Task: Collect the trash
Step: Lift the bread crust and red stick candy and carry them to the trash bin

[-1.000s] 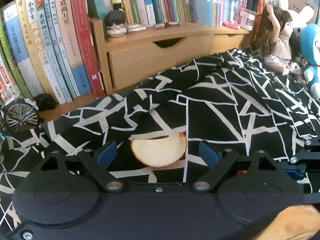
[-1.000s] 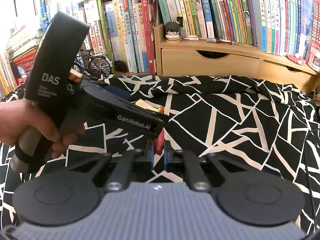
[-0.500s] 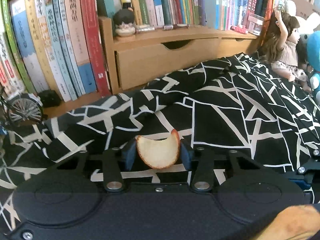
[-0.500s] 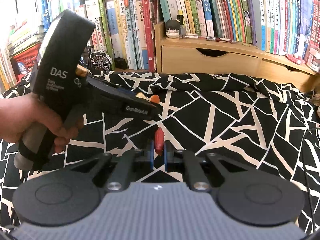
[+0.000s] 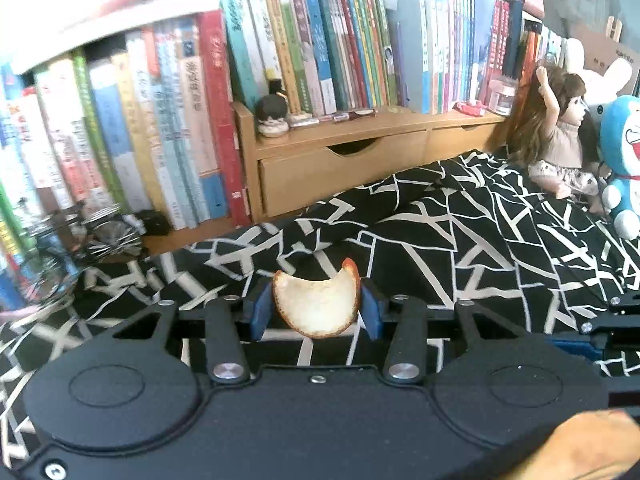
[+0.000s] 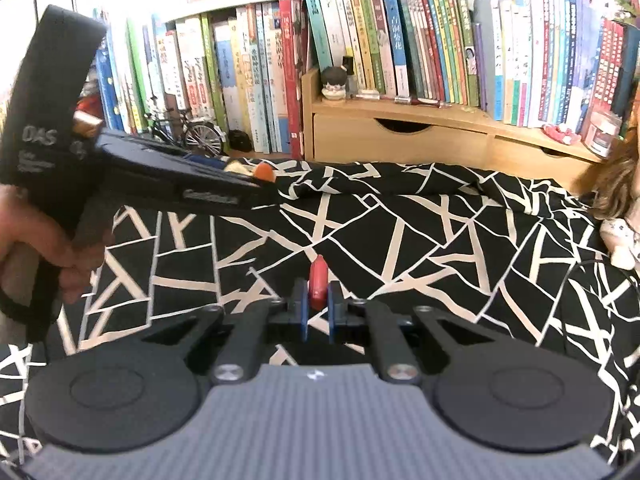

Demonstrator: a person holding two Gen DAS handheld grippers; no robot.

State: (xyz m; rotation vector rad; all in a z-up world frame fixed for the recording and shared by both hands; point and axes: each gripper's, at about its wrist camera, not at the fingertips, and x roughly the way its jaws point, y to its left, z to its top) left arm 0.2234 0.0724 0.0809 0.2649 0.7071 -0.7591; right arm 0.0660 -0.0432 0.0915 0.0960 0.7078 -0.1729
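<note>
Bookshelf backdrop: rows of upright books over a wooden drawer unit, with a black cloth with white line pattern spread in front of it. Landmark = the drawer unit.

Left gripper sits in front of the drawer unit, above the cloth, its jaws just finished closing and now clamped on a curved piece of orange peel (pale pith side faces the camera, orange rim at the top right tip). Blue pads touch both sides of the peel. Peel is off the cloth.

Right gripper also in front of the drawer unit, clenched tight on a small red scrap that stands upright between its pads; can't tell what it is.

Seen from the right wrist, a hand holds the left gripper's handle, left of the drawer unit.

Right of the drawer unit: a doll and a blue plush toy. A small figurine sits on top of the unit, left end.
</note>
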